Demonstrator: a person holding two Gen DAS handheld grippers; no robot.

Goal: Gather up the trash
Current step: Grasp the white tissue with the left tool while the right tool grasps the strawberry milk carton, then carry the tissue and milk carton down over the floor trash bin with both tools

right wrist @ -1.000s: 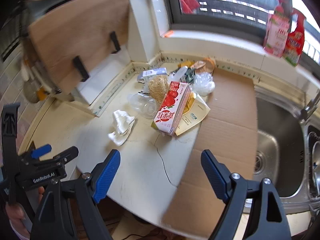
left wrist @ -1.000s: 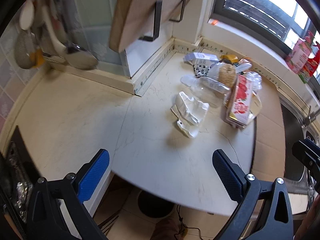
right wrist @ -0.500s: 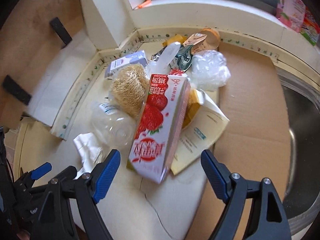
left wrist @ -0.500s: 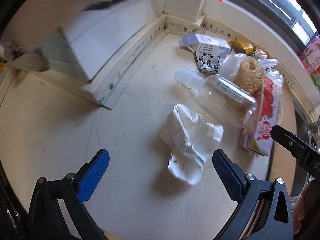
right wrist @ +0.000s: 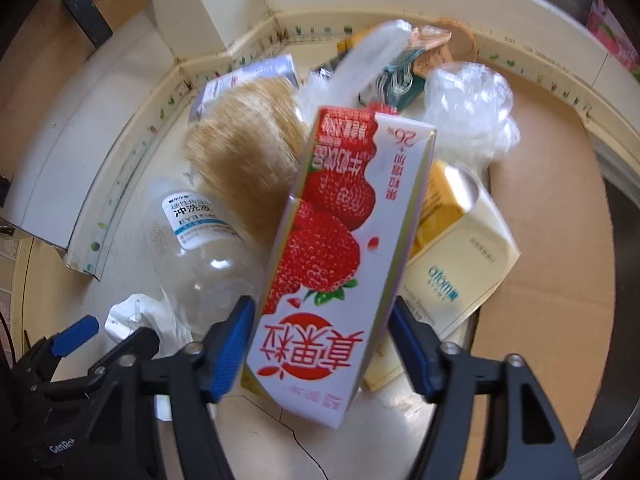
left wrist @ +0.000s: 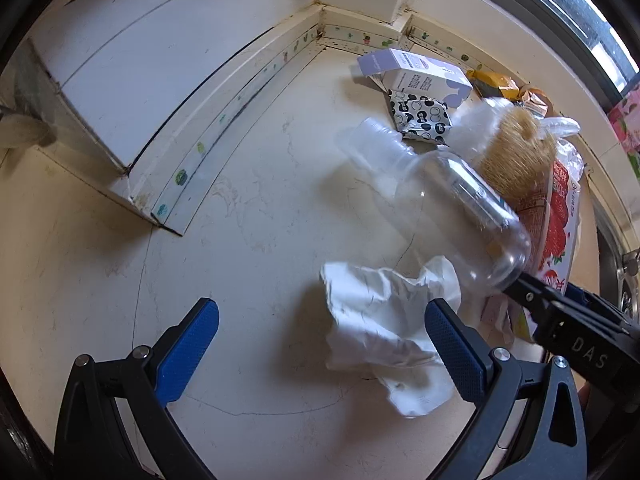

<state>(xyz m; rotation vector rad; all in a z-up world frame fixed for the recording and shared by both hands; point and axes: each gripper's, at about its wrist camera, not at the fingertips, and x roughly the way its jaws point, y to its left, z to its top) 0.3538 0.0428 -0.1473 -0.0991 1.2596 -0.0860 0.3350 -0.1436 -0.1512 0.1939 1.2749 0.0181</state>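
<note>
A pile of trash lies on the cream worktop. In the left wrist view my left gripper [left wrist: 320,340] is open just above the worktop. A crumpled white paper [left wrist: 384,320] lies against its right finger. A clear plastic bottle [left wrist: 440,188] lies just beyond. In the right wrist view my right gripper [right wrist: 322,344] stands open around the near end of a strawberry milk carton [right wrist: 332,264], its pads close to the carton's sides. The bottle [right wrist: 192,240] lies left of the carton, with the white paper [right wrist: 140,316] nearer.
A fibrous tan scrubber [right wrist: 248,152], a small purple-white box [left wrist: 416,76], clear plastic wrap [right wrist: 472,104], a yellow leaflet [right wrist: 456,264] and snack wrappers [right wrist: 404,68] crowd the corner. Brown cardboard [right wrist: 552,240] covers the counter right of the pile. A sink [left wrist: 624,280] lies at far right.
Both grippers have moved in low toward the pile. The left one now has the white paper by its right finger. The right one has narrowed around the strawberry carton.
</note>
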